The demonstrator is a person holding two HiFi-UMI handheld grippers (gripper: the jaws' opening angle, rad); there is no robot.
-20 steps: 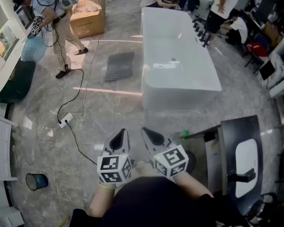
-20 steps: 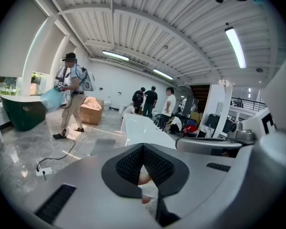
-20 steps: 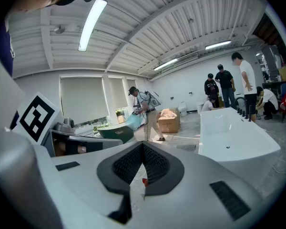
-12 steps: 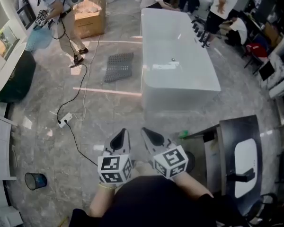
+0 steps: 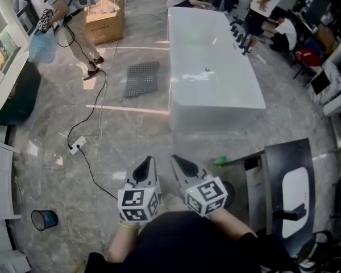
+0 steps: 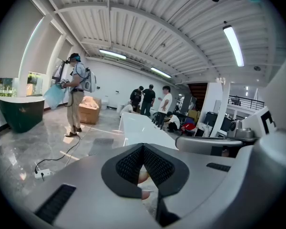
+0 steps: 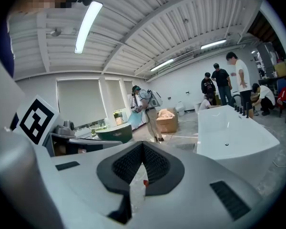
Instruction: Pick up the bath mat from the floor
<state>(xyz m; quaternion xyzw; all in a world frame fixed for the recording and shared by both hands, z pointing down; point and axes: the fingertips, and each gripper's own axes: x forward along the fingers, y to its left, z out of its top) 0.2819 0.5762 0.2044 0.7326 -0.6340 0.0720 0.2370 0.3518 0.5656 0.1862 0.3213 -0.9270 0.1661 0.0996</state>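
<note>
The dark grey perforated bath mat (image 5: 142, 78) lies flat on the marble floor, just left of the white bathtub (image 5: 210, 67). It shows small in the left gripper view as the mat (image 6: 104, 141) and in the right gripper view as the mat (image 7: 185, 147). Both grippers hang close to my body, far short of the mat. My left gripper (image 5: 146, 164) is shut with nothing in it. My right gripper (image 5: 177, 162) is shut and empty too, beside the left one.
A black cable runs to a white power strip (image 5: 78, 145) on the floor between me and the mat. A person (image 5: 65, 16) with a blue bag walks near a cardboard box (image 5: 105, 17). A dark washstand (image 5: 290, 192) stands at right, a small bin (image 5: 44, 219) at lower left.
The person with the blue bag has stepped further toward the cardboard box. Both grippers stay shut in the same place, and the view has shifted slightly.
</note>
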